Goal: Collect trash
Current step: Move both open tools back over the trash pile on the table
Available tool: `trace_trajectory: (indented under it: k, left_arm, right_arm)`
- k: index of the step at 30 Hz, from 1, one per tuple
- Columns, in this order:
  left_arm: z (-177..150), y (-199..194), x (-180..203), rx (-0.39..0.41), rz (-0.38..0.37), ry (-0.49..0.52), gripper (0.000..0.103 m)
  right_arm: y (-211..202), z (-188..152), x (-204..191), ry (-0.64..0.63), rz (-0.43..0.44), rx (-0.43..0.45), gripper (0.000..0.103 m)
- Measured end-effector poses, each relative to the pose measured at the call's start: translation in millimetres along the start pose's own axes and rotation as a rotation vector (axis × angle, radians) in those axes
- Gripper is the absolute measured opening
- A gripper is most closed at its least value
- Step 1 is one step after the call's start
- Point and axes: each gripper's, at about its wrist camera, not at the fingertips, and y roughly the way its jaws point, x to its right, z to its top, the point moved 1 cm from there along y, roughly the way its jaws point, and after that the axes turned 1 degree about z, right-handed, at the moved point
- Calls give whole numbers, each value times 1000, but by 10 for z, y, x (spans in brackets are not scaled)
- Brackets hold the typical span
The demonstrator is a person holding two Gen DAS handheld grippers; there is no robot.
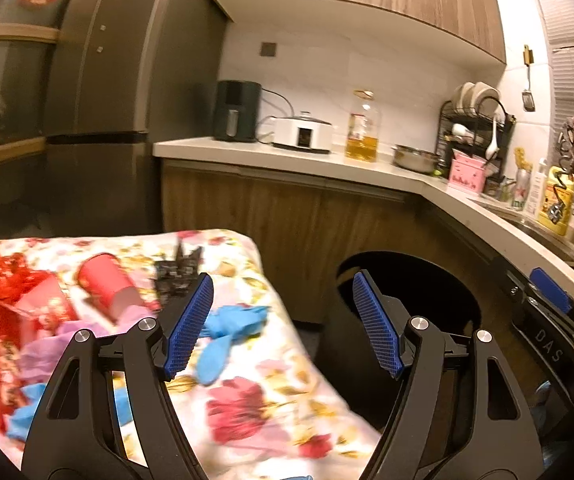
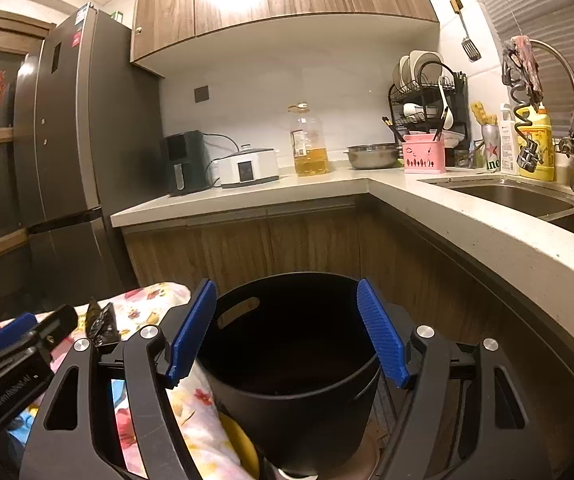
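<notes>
A table with a floral cloth (image 1: 247, 396) holds trash: a red paper cup (image 1: 105, 280) on its side, a black crumpled wrapper (image 1: 177, 276), blue gloves (image 1: 227, 332), purple tissue (image 1: 43, 356) and red packaging (image 1: 11, 312). A black bin (image 2: 287, 364) stands right of the table; it also shows in the left wrist view (image 1: 403, 300). My left gripper (image 1: 283, 324) is open and empty above the table's right edge. My right gripper (image 2: 287, 330) is open and empty above the bin's mouth. The wrapper (image 2: 103, 320) shows in the right wrist view too.
An L-shaped kitchen counter (image 2: 467, 216) runs behind and right, with an air fryer (image 2: 185, 162), cooker (image 2: 249, 168), oil bottle (image 2: 309, 142), metal bowl (image 2: 373, 156), dish rack (image 2: 427, 92) and sink (image 2: 515, 196). A fridge (image 2: 67, 140) stands left.
</notes>
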Motion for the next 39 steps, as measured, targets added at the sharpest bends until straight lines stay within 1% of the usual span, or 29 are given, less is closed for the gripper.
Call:
trace_trajectory:
  k: [8,12,15,17,22,28,32,35,39]
  left_arm:
    - [-168,-360,-388,8,87,-34,71]
    - [-295,-489,-584,2,141,-53,71]
    - [-410,-583,-732,2,198,-47,71]
    - [-479,-634,-822,0,217,-49,71]
    - [-701,-728,-1164,-33,282,-63,71]
    - [-919,-770,-1514,-76,320,-104,71]
    - [-958,-708,-1585,-105,321,-105,69]
    - [-964,-610,-1596,-136,322,-91,65]
    - [-993,-504,-1673,-182,320,-93,56]
  right_arm:
    - [-243,-82,-206,-29,19,5,73]
    - [-347,-181,-320,-33,46,-1,73]
    - [-390,-245,-406,-29,72,-16,73]
    - [-421,-288,-471,-32,90,-23,73]
    - [-489,-411,-660,-46,139,-44,73]
    - [-526,-538,-881,-73,193,-67,73]
    - [-539,-588,-1009,-96,217,-77,73]
    - [-531,-600,-1086,-107,224,-83,73]
    - [-487,-623,-1170,-120,233,-93,73]
